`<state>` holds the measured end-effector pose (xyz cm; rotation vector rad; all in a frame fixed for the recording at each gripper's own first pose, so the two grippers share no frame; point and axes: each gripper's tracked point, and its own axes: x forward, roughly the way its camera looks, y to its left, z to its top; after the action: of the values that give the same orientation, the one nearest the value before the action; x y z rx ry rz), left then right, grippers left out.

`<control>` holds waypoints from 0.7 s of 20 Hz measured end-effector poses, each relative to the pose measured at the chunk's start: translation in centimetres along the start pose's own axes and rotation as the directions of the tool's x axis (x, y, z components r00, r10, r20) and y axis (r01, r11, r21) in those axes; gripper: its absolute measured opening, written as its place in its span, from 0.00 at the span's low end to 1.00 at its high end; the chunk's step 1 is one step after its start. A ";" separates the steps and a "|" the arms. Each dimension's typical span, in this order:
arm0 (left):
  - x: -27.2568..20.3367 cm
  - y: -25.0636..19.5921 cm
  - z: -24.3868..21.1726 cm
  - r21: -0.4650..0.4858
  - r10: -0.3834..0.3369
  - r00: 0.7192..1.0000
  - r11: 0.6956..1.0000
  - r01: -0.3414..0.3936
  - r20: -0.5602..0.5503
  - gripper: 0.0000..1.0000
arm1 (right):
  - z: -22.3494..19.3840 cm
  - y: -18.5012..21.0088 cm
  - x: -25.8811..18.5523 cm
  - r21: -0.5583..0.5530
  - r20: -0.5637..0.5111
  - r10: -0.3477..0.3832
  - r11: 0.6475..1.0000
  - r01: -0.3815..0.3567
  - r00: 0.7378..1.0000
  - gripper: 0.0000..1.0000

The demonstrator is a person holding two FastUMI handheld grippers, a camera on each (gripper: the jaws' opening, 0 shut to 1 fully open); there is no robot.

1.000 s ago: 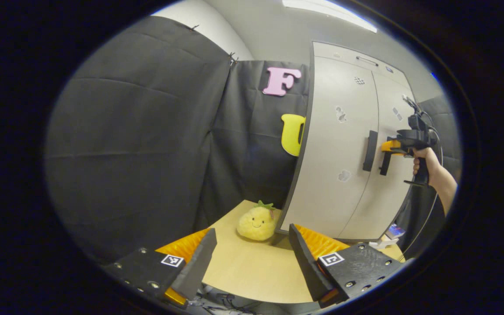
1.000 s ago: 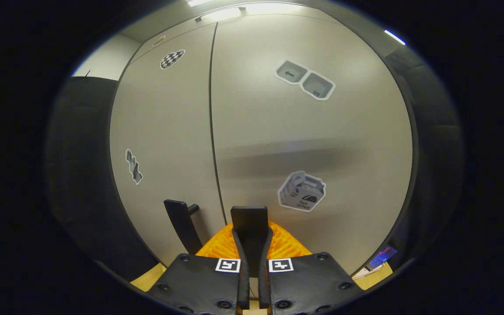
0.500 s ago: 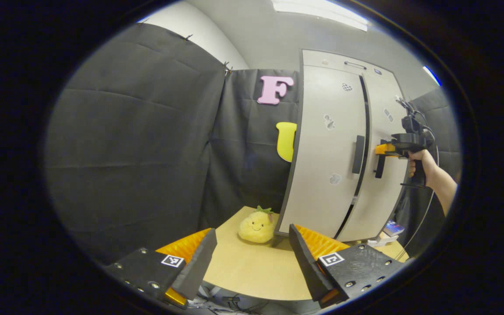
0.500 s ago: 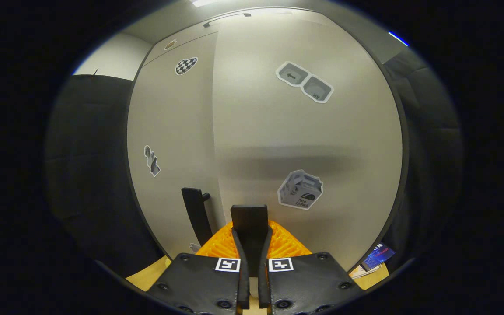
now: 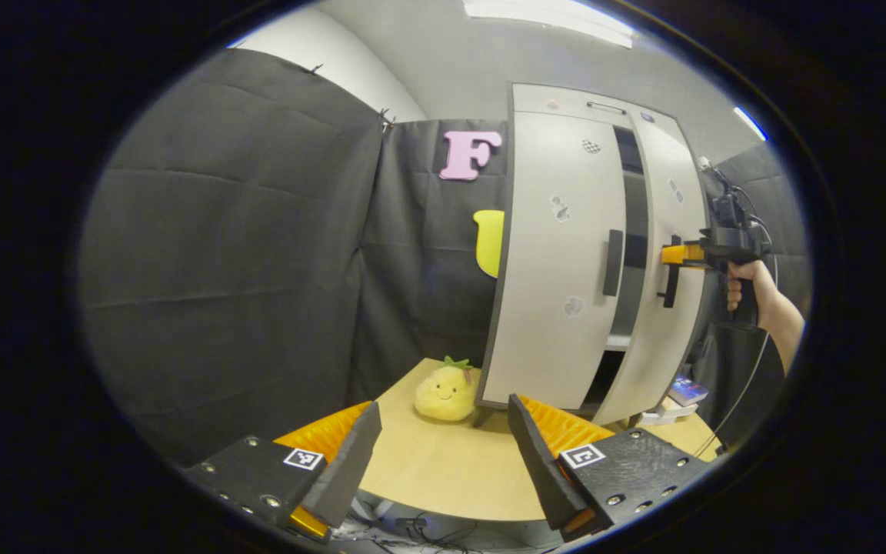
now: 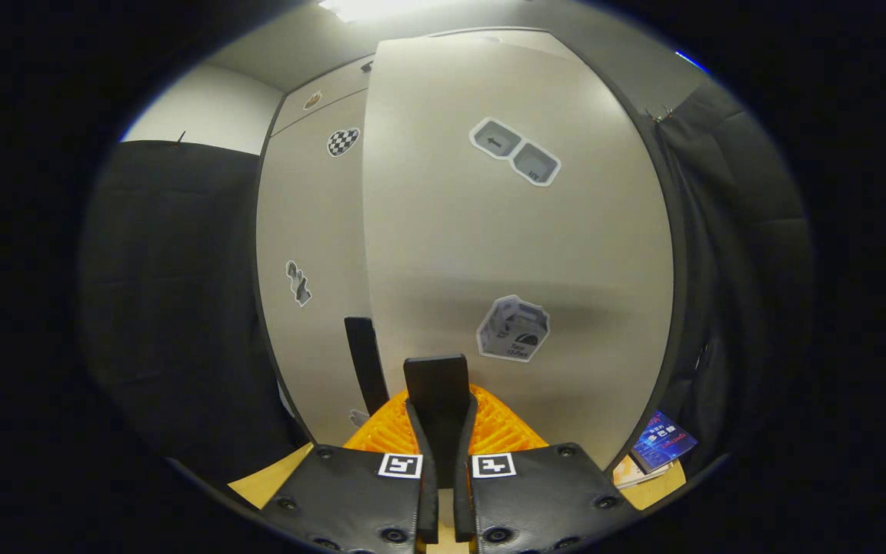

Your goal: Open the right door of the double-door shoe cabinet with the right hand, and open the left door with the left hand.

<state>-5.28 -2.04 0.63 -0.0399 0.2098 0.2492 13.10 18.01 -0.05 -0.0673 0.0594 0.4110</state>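
In the left gripper view we hold our left gripper [image 5: 443,450] spread and empty, the shoe cabinet [image 5: 566,254] at two o'clock, its rigid left door handle [image 5: 612,262] free to take; in the right gripper view our right gripper [image 6: 441,431] pinches the right door handle [image 6: 437,388], stiff, swinging lightly, we judge.

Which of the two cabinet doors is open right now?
The right door, whose handle the right gripper clamps; a dark gap shows beside it. The left door sits flush.

Cabinet doors [image 6: 489,246] smooth matt laminate; table [image 5: 443,469] pale wood, matt; toy [image 5: 444,391] fuzzy plush
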 end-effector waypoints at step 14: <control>2.8 -5.7 1.9 -0.006 -0.115 0.993 0.993 0.115 0.019 0.94 | -0.4 -2.9 -6.9 0.015 0.025 0.016 1.000 -0.016 1.000 0.10</control>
<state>-0.78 -6.77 1.94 -0.0569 0.1872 0.1358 7.91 12.55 0.25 -0.0463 0.0386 0.4275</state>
